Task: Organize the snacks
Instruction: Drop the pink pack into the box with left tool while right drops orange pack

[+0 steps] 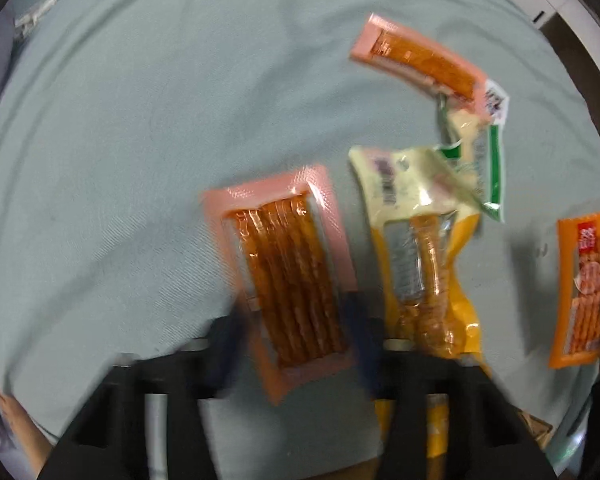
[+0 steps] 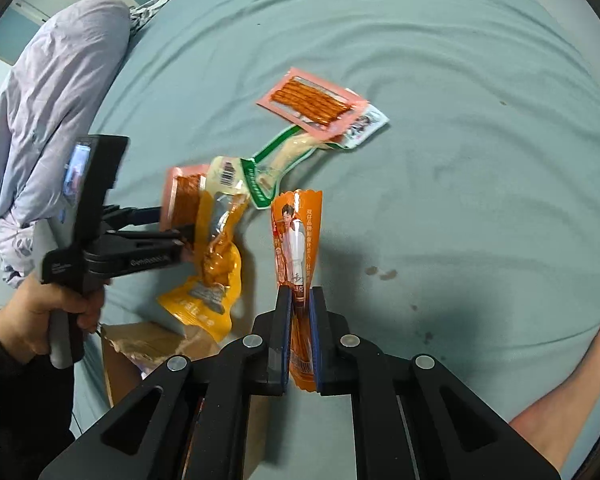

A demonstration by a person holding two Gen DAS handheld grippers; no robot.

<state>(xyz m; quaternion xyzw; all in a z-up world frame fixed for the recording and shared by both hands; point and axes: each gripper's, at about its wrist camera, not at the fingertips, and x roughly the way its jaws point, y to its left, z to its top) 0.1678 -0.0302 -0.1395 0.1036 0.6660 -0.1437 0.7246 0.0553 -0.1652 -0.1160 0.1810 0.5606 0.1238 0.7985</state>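
My left gripper (image 1: 296, 312) is shut on a pink packet of spicy sticks (image 1: 284, 276) and holds it above the bed; it also shows in the right wrist view (image 2: 182, 196). My right gripper (image 2: 301, 300) is shut on an orange snack packet (image 2: 297, 240), upright, also seen at the right edge of the left wrist view (image 1: 588, 284). A yellow packet (image 1: 424, 256) lies beside the pink one. A green-edged packet (image 1: 476, 148) and a second pink packet (image 1: 420, 60) lie farther off on the sheet.
The light blue bedsheet (image 2: 440, 120) is wrinkled, with small brown stains (image 2: 380, 272). A lilac quilt (image 2: 56, 100) is bunched at the left. An open cardboard box (image 2: 148, 344) sits at the near bed edge. A bare arm (image 2: 572, 384) lies at the right.
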